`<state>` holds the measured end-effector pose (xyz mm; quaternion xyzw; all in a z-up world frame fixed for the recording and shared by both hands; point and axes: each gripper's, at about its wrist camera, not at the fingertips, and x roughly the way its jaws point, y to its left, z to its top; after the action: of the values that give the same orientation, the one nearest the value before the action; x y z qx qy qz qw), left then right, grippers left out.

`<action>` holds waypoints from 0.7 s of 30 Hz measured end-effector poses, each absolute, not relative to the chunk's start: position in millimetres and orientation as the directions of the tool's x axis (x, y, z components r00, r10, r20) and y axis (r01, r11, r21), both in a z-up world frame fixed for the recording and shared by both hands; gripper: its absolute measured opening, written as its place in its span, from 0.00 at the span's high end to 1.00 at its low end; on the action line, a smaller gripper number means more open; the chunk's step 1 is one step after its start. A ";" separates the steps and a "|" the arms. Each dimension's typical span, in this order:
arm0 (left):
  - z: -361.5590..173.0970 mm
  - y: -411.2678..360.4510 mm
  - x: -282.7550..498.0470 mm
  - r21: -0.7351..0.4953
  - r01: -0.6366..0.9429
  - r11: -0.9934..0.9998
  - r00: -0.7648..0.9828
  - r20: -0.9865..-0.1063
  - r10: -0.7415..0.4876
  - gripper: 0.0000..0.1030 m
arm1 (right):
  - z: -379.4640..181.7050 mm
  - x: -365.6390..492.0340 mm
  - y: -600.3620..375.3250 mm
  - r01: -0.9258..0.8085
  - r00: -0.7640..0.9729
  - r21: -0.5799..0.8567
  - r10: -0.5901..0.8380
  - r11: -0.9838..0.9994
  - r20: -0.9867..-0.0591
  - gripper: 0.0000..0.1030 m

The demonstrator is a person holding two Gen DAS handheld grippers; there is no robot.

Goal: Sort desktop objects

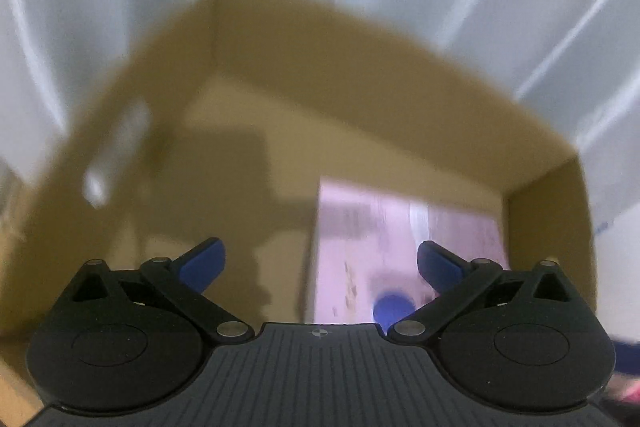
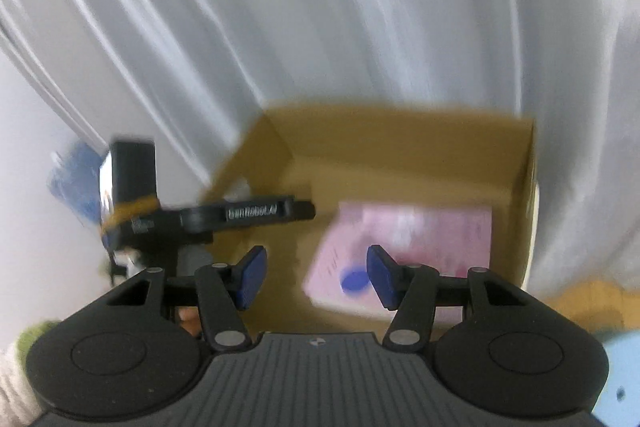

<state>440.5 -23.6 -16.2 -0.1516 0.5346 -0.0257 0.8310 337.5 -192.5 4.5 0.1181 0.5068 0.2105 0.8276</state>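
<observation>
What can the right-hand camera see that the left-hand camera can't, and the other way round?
Only the right wrist view shows the other gripper's black body reaching in from the left, a pale blue object at the lower right corner, and something green at the lower left.

Only the left wrist view shows a blurred white patch on the box's left inner wall.

Both show the open cardboard box, the pink packet inside it with a blue spot, and white curtain behind. Both grippers are open and empty.

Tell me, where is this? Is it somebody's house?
Hard to say. It looks like a set-up sorting spot, not a lived-in room: a white draped sheet hangs behind, an open cardboard box holds a pink packet, and both tongs hover open over it.
</observation>
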 end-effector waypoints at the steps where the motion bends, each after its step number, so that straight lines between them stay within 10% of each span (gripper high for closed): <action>1: -26.0 -26.2 444.5 -0.286 -0.130 0.949 0.385 -0.897 -0.217 0.00 | -8.9 343.5 -189.9 -0.206 0.356 0.412 0.460 0.887 -0.813 0.43; 21: -63.3 -49.6 470.1 -0.381 -0.121 0.917 0.157 -0.919 -0.361 0.00 | -115.6 379.9 -174.7 -0.108 -0.007 0.319 0.320 0.942 -0.947 0.47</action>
<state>470.1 -49.6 -63.3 -0.1873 0.6442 -0.0814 0.7371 379.9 -174.7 -115.6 0.0763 0.6930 0.1528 0.7004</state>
